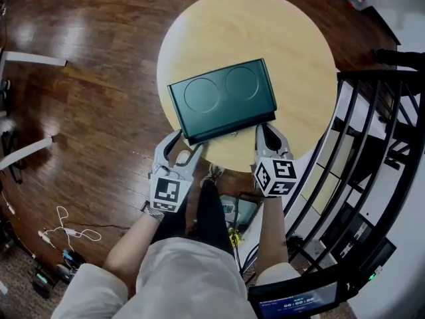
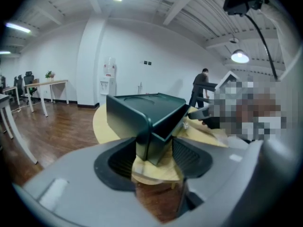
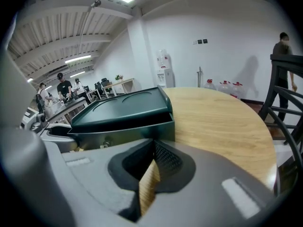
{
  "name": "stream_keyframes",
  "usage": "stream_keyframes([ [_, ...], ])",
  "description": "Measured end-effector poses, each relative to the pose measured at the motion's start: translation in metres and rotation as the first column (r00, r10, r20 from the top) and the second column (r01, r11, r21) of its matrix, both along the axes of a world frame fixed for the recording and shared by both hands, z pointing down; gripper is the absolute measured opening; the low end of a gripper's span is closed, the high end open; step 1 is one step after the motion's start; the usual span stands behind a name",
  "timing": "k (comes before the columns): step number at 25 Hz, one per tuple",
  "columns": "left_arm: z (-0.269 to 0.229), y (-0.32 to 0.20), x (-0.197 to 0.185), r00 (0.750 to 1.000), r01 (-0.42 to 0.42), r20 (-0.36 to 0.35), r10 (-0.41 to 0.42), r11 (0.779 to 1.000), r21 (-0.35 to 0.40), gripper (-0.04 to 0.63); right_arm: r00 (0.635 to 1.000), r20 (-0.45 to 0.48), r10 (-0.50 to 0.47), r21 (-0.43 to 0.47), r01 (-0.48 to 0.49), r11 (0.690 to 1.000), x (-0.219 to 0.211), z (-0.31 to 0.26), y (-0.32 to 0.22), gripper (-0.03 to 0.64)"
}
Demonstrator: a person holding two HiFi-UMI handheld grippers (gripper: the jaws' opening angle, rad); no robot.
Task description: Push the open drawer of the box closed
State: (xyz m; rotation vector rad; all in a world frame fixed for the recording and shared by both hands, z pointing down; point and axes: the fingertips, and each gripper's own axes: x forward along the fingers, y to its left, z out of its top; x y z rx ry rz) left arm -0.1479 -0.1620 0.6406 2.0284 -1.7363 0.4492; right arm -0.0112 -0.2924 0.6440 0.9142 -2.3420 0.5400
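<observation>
A dark green box [image 1: 222, 95] with two round hollows in its lid lies on a round wooden table [image 1: 299, 58]. Its drawer [image 1: 232, 127] sticks out a little on the side nearest me. My left gripper [image 1: 186, 143] is at the box's near left corner, and in the left gripper view that corner [image 2: 151, 141] sits between the jaws of the left gripper [image 2: 154, 157], both pads apparently touching it. My right gripper [image 1: 269, 130] is shut with nothing in it, right in front of the drawer's right end. In the right gripper view the drawer front [image 3: 128, 131] stands just beyond the right gripper [image 3: 154, 148].
A black metal railing [image 1: 372, 145] runs close along the table's right side. Cables [image 1: 66, 231] lie on the wood floor at the left. A small screen [image 1: 295, 301] sits low at the right. A person [image 2: 201, 86] stands far off beyond the table.
</observation>
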Motion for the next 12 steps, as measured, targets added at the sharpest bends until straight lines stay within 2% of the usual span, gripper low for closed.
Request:
stream_keyframes([
  [7,-0.0007,0.0015,-0.004,0.999,0.037,-0.015,-0.037,0.999,0.007,0.235,1.0,0.003,-0.005,-0.005,0.005,1.0,-0.0059,0.0016,0.0018,0.003],
  [12,-0.0008,0.003,-0.0073,0.999,0.049,0.003,-0.049,0.999,0.01,0.21,1.0,0.006,-0.012,-0.016,0.013,1.0,-0.0083,0.0027,0.009,0.003],
])
